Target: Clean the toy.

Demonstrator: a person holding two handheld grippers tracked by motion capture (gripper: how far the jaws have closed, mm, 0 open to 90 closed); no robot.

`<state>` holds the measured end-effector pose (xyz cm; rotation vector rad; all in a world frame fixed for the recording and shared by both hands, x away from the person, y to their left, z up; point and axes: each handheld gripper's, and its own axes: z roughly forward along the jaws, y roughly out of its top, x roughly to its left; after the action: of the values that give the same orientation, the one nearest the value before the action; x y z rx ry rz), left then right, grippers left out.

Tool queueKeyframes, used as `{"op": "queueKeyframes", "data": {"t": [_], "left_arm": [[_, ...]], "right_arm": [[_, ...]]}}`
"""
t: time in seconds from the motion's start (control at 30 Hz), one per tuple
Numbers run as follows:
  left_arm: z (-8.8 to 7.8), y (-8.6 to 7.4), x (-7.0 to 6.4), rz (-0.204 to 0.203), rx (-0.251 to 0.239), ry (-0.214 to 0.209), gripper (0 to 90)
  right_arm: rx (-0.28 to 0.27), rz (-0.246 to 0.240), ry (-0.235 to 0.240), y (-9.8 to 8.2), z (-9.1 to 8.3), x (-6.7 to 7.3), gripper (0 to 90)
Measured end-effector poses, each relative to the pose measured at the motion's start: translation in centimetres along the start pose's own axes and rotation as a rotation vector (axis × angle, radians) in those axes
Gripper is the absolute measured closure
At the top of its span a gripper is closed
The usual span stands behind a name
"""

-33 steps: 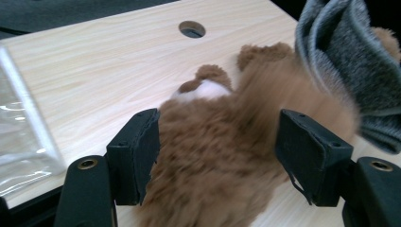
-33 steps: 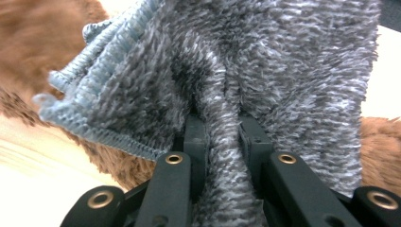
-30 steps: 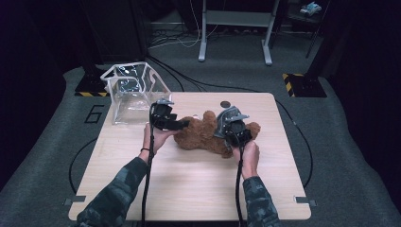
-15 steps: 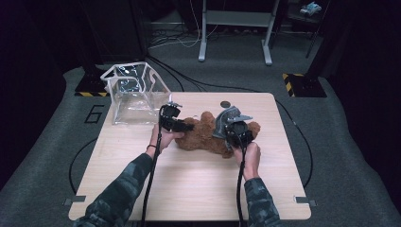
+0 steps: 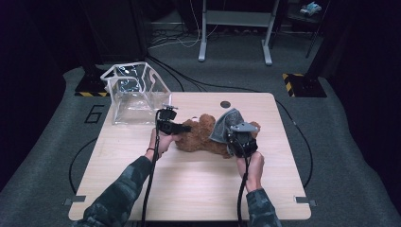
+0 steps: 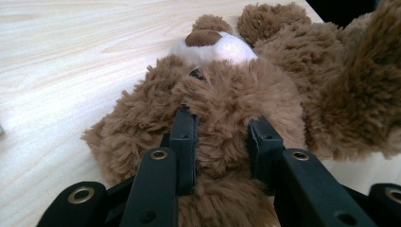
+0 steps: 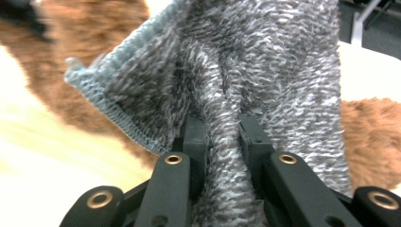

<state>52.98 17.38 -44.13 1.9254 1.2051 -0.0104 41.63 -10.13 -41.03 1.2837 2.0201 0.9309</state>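
A clear, soft-walled plastic box (image 5: 137, 92) stands at the far left of the pale wood table (image 5: 189, 189). The left gripper (image 5: 182, 127), jaws just closing, pinches the shaggy brown bear (image 6: 227, 94) lying mid-table by its head. The right gripper (image 7: 222, 137) clamps a fold of nubby grey knit cloth (image 7: 265, 61) over the bear.

Numeral "6" on the grey floor mat (image 5: 96, 115)

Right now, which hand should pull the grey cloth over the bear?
The right. Its gripper is already shut on the cloth, bunched between its fingers, above the bear. The left gripper has just been closing on the bear's head, so it is better placed to hold the bear steady.
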Motion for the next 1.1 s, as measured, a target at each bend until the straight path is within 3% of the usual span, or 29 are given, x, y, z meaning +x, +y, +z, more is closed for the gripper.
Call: {"op": "queueKeyframes", "data": {"t": [0.1, 0.2, 0.3, 0.37, 0.47, 0.5, 0.53, 0.57, 0.63, 0.67, 0.73, 0.87, 0.97, 1.1], "left_arm": [[-0.4, -0.3, -0.1, -0.005, 0.013, -0.011, 69.5], [-0.6, -0.6, -0.5, -0.014, 0.011, -0.004, 69.5], [-0.9, -0.6, -1.1, 0.038, 0.020, 0.027, 66.8], [-1.0, -0.3, -1.4, 0.088, 0.014, 0.050, 59.5], [-1.4, 0.5, -2.4, 0.199, -0.023, 0.056, 47.6], [-1.6, 0.8, -2.9, 0.242, -0.035, 0.079, 43.5], [-1.7, 1.1, -3.3, 0.269, -0.043, 0.059, 38.6], [-1.7, 1.3, -3.7, 0.300, -0.039, 0.052, 35.6], [-1.3, 1.5, -4.5, 0.376, -0.017, 0.121, 29.8], [-0.9, 1.5, -4.5, 0.390, -0.003, 0.120, 28.4], [0.1, 1.5, -4.3, 0.413, 0.055, 0.170, 26.5], [1.3, 0.9, -3.0, 0.394, 0.083, 0.124, 33.8], [1.5, 0.6, -2.5, 0.401, 0.073, 0.129, 43.3], [1.5, 0.3, -1.7, 0.343, 0.065, 0.117, 56.6]], "right_arm": [[-0.011, -0.043, 0.029, -0.7, -0.8, 1.4, 76.7], [0.014, -0.065, 0.038, -1.1, -0.3, 2.2, 76.7], [0.053, -0.033, 0.021, -0.7, 1.8, 1.5, 76.8], [0.094, -0.005, 0.015, -0.5, 3.3, 0.9, 76.8], [0.101, -0.005, 0.002, -0.4, 4.2, 0.5, 76.9], [0.102, 0.002, 0.001, -0.2, 4.3, 0.3, 76.9], [0.111, 0.000, 0.001, -0.1, 4.4, 0.2, 76.9], [0.110, 0.007, 0.000, -0.1, 4.5, 0.1, 76.9], [0.112, -0.005, -0.003, 0.1, 4.7, -0.1, 76.9], [0.122, -0.005, -0.004, 0.1, 4.7, -0.1, 76.9], [0.120, 0.009, -0.003, 0.0, 4.9, -0.3, 76.9], [0.129, 0.034, 0.016, -0.3, 5.1, -1.0, 76.7], [0.124, 0.044, 0.028, -0.3, 4.9, -1.1, 76.6], [0.097, 0.061, 0.039, -0.4, 4.0, -1.0, 76.2]]}}
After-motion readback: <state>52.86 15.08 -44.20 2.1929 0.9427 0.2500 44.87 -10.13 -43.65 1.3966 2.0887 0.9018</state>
